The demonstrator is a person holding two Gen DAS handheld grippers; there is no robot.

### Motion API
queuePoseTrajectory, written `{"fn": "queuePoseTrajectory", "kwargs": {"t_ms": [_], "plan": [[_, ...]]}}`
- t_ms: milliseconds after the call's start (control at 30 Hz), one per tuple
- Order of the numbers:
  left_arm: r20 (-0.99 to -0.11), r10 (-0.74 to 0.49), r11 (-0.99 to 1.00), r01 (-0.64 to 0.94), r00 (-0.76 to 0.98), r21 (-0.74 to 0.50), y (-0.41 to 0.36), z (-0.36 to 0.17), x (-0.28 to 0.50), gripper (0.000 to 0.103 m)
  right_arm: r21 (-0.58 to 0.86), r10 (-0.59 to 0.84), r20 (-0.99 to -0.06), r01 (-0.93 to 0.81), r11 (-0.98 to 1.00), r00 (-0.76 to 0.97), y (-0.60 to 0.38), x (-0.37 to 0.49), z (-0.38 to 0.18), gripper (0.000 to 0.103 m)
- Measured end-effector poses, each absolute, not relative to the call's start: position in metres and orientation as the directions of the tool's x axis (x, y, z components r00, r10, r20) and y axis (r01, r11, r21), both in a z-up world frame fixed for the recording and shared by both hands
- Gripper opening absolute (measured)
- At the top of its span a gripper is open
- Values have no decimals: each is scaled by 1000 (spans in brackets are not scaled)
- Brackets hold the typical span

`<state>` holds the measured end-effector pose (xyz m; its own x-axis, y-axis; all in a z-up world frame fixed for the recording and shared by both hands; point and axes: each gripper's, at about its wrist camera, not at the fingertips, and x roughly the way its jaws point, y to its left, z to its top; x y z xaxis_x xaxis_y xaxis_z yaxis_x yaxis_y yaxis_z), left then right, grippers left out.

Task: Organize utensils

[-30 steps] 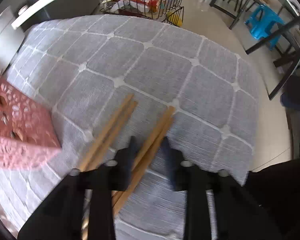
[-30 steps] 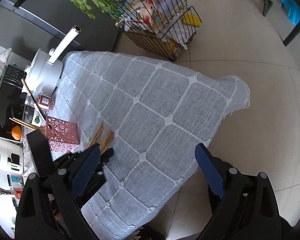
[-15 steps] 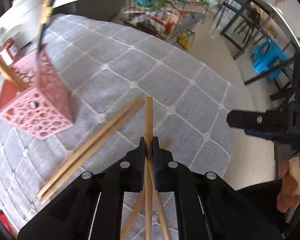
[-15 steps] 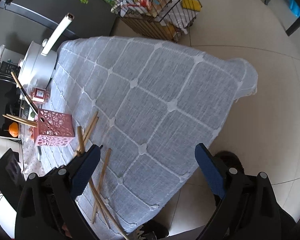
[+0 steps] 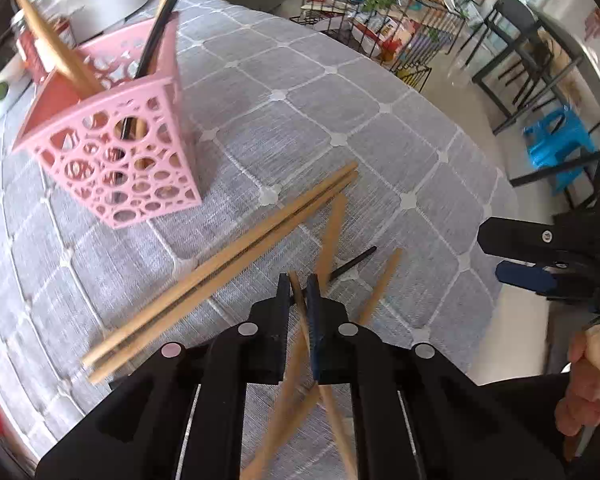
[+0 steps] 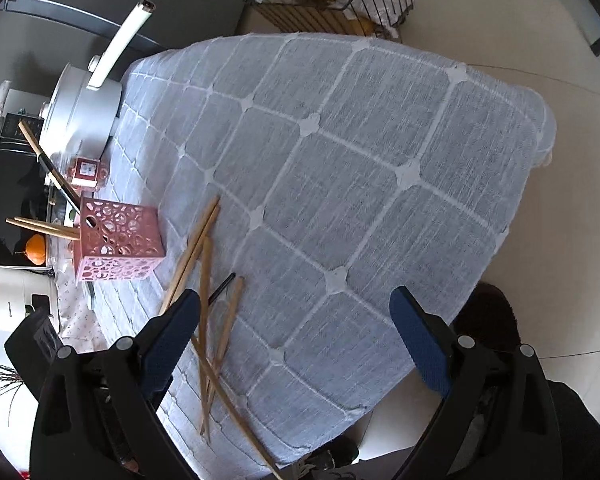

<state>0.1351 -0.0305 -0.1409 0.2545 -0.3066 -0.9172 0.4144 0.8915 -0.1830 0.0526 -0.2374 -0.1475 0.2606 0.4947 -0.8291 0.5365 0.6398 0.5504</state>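
One chopstick (image 5: 299, 300) pinched in steeply down-tilted left jaws.

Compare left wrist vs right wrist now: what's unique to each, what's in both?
Left wrist only: the left gripper shut on one chopstick, a blue stool, and a hand on the right gripper's grip.

Right wrist only: the right gripper open and holding nothing, an orange fruit, the table's far corner and the floor beyond it.

Both: the pink holder with utensils standing in it, the paired chopsticks lying on the grey tablecloth, the white pot.
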Motion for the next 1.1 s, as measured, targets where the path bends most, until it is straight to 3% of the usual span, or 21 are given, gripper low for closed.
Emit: {"fn": "queuePoseTrajectory", "kwargs": {"t_ms": [400, 600, 733, 800, 833, 1100], "plan": [[-784, -471, 860, 409, 404, -306, 16, -59, 83, 3, 593, 535, -804, 425, 684, 261, -184, 90, -132, 91], [-725, -494, 860, 395, 480, -324, 48, -32, 64, 3, 550, 512, -833, 409, 728, 209, -143, 113, -139, 70], [-711, -500, 859, 386, 495, -335, 61, -27, 65, 3, 495, 456, -868, 410, 766, 196, -117, 127, -147, 51], [-704, -503, 859, 384, 501, -340, 65, -24, 64, 3, 461, 414, -887, 397, 794, 202, -107, 133, -147, 19], [-700, -503, 859, 379, 507, -343, 68, -22, 64, 3, 465, 422, -885, 396, 791, 196, -106, 133, -150, 12], [-654, -492, 868, 374, 574, -325, 82, 2, 44, 3, 503, 389, -856, 371, 781, 340, -127, 113, -108, 10]]}}
